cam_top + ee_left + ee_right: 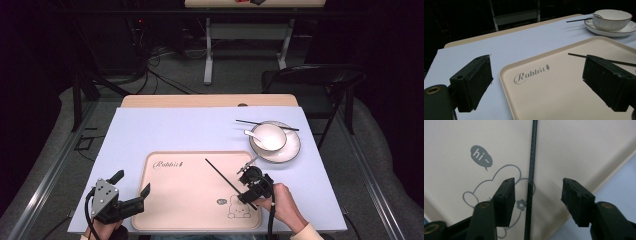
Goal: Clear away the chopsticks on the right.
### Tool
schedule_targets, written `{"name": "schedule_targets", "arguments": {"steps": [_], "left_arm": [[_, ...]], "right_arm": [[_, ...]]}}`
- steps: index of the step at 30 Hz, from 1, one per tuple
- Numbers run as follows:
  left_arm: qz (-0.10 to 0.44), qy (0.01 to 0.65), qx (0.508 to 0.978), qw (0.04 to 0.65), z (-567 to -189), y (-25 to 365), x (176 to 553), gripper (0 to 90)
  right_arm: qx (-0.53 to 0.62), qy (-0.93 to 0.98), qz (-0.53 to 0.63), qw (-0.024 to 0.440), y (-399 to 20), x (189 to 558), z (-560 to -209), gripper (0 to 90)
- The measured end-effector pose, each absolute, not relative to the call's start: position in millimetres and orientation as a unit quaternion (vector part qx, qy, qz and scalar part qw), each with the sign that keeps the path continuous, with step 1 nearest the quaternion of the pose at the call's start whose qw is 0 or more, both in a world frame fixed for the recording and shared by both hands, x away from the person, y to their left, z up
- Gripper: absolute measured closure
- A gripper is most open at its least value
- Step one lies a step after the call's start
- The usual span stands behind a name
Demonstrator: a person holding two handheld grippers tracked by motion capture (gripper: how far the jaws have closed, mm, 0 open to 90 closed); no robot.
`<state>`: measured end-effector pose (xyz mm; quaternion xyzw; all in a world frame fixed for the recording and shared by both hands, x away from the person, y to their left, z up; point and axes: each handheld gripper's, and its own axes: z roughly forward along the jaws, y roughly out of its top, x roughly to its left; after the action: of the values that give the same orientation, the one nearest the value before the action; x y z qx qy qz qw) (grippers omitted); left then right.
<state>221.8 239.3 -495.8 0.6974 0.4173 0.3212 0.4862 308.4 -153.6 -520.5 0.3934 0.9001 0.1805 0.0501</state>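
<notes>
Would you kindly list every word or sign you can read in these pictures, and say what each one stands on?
"Rabbit", in grey script with a small carrot mark after it, on the far left part of the beige tray.
"hi~", in a grey speech bubble above the rabbit drawing printed on the same tray.
In the high view both prints are too small to read clearly.

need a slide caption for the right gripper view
Open right gripper poised over a black chopstick lying on the beige tray, beside its printed rabbit.
</notes>
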Motion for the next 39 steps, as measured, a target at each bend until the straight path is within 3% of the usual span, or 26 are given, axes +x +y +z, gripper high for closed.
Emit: {"name": "schedule_targets", "arguments": {"steps": [10,18,24,39], "left_arm": [[0.318,0.417,0.701,0.483,-496.1,238.3,221.4,10.1],[0.319,0.425,0.692,0.488,-496.1,241.7,221.0,10.0],[0.319,0.425,0.693,0.487,-496.0,241.8,220.6,9.8],[0.318,0.426,0.693,0.487,-496.0,242.3,220.5,9.8]], "right_arm": [[0.361,0.904,0.215,0.082,-192.4,312.5,-498.6,14.9],[0.341,0.909,0.212,0.112,-229.6,318.3,-493.7,1.0],[0.324,0.912,0.21,0.138,-257.5,327.0,-490.2,0.0],[0.261,0.936,0.185,0.147,-298.4,357.9,-470.8,1.1]]}}
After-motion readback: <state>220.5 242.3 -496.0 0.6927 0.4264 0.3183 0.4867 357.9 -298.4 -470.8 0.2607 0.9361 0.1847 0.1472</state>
